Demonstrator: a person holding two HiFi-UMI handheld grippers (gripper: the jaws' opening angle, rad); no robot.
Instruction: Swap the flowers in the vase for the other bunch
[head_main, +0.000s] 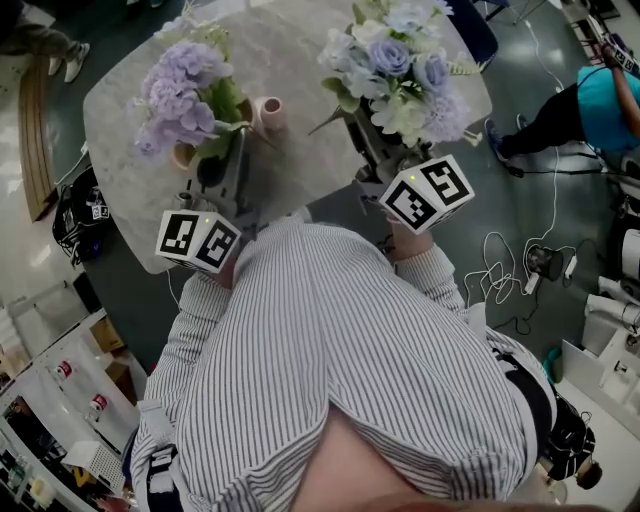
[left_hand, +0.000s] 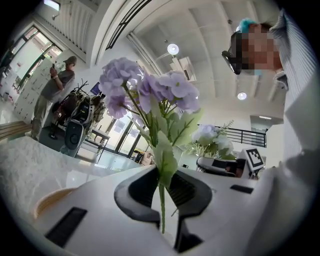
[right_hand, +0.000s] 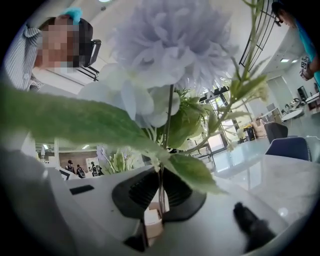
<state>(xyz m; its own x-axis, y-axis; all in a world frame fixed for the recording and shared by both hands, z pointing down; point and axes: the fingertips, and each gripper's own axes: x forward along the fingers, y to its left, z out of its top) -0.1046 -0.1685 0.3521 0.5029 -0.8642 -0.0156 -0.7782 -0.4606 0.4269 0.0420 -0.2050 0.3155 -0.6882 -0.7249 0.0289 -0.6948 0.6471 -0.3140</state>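
Across the upper half of the head view, a pale marble table (head_main: 290, 55). Above it at upper left, a purple bunch (head_main: 180, 95), upright, pinched low on its stem by the left gripper (head_main: 222, 172). In the left gripper view, jaws nearly together on that thin green stem, leaves and blooms rising above. At upper right, a pale blue and white bunch (head_main: 400, 70), likewise clamped at the stems by the right gripper (head_main: 378, 150). In the right gripper view, pads pressed close on the stems, one large bloom filling the top of the frame. Between the two bunches, nearer the left one, a small pink vase (head_main: 268, 114) standing on the table, seemingly with nothing in it.

Judged from this, roughly halfway. Old flowers apparently out, both bunches held clear of the table, vase free. Impossible to tell the removed bunch from the new one. Left to do: lower the other bunch's stems into the vase, let go, lay the removed bunch down.

No brand, label or word readable anywhere. Only black-and-white square markers on the cubes (head_main: 198, 240) near the frame's middle.
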